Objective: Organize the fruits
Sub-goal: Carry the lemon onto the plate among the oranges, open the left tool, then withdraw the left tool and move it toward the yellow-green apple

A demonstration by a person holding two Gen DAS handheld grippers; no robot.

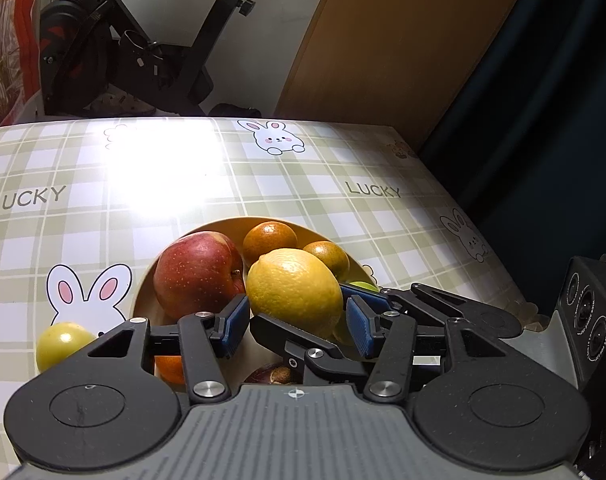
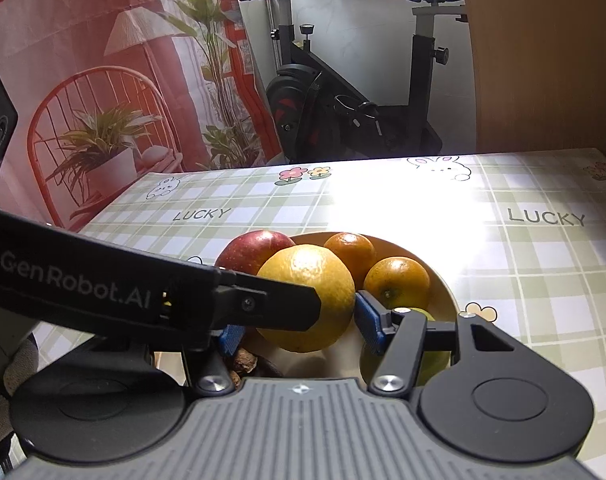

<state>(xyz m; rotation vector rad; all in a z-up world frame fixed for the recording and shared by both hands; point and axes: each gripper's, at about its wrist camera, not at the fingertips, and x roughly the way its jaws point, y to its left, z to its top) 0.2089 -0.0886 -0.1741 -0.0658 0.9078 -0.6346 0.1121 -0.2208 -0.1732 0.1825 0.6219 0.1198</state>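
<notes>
A yellow lemon (image 1: 295, 292) (image 2: 307, 300) hangs above the beige bowl (image 1: 223, 228) (image 2: 443, 292). My left gripper (image 1: 299, 324) has its blue pads pressed on the lemon's two sides. My right gripper (image 2: 299, 329) also straddles the lemon. Its right pad sits at the peel, and its left pad is hidden behind the left gripper's finger (image 2: 271, 308). The bowl holds a red apple (image 1: 197, 276) (image 2: 255, 248), two oranges (image 1: 269, 238) (image 2: 397, 282) and a dark fruit (image 1: 271, 374). A green fruit (image 1: 63, 344) lies on the cloth left of the bowl.
The bowl stands on a table (image 1: 343, 184) with a green plaid bunny cloth. Another green fruit (image 2: 435, 356) lies under my right finger. An exercise bike (image 2: 343, 92) stands beyond the far edge, with a wooden panel (image 1: 403, 40) at the right.
</notes>
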